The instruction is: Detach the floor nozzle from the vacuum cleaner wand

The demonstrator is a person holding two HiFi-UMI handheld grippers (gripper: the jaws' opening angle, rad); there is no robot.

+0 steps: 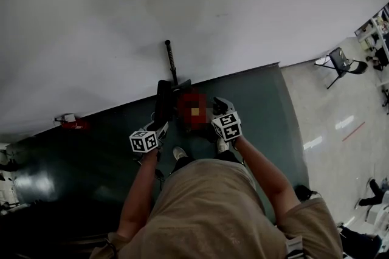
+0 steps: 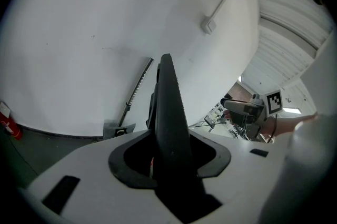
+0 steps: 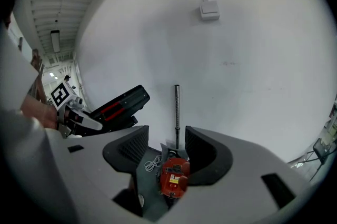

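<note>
The left tongs [image 2: 167, 81] have their jaws pressed together. The right tongs [image 3: 165, 136] have jaws apart, gripping nothing, pointing down at a red vacuum body [image 3: 174, 178] on the dark floor mat [image 1: 91, 148]. At the mat's far edge, against the white wall [image 1: 121, 8], sits the floor nozzle [image 2: 118, 130], with the wand [image 2: 138, 89] rising from it.
</note>
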